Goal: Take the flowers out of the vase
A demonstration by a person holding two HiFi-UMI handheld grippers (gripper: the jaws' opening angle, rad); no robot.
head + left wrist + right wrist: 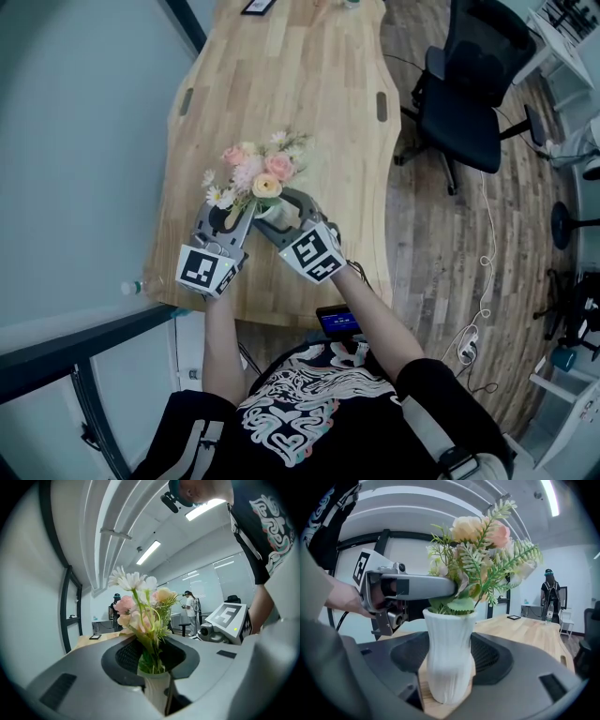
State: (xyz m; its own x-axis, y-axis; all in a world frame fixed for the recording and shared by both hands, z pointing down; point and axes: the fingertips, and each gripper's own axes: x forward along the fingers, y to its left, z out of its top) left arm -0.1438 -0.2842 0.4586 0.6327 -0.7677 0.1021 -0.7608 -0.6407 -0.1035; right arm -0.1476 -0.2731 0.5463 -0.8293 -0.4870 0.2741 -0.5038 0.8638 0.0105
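Two hand-held tools close in on a small bouquet at the near edge of a long wooden worktop (pixel 309 84). The flowers (pixel 255 173) stand in a ribbed white vase (pixel 449 667); pink, peach and white heads fan out above green fern sprigs. We judge the bunch light and springy, probably artificial; the heads would crush or shed under a squeeze, and the loose sprigs would slip out one at a time. The sound place to take hold is low on the gathered stems, just above the rim, where they are bundled tightest. The vase looks smooth, hard and breakable, and narrow enough at the base to tip if the stems drag on its neck; it wants steadying.

The left tool (pixel 151 654) sits at that spot; its jaws stand narrow, the green stems between the ribbed pads (pixel 126 656) and the vase mouth just beneath. The pads appear to press on the stems, though foliage hides the contact itself. From the other side we see one of its grey fingers (pixel 417 587) running level into the leaves at the rim.

The right tool (pixel 450 679) is clamped round the vase body, a jaw against each flank, with the base resting on the wood.
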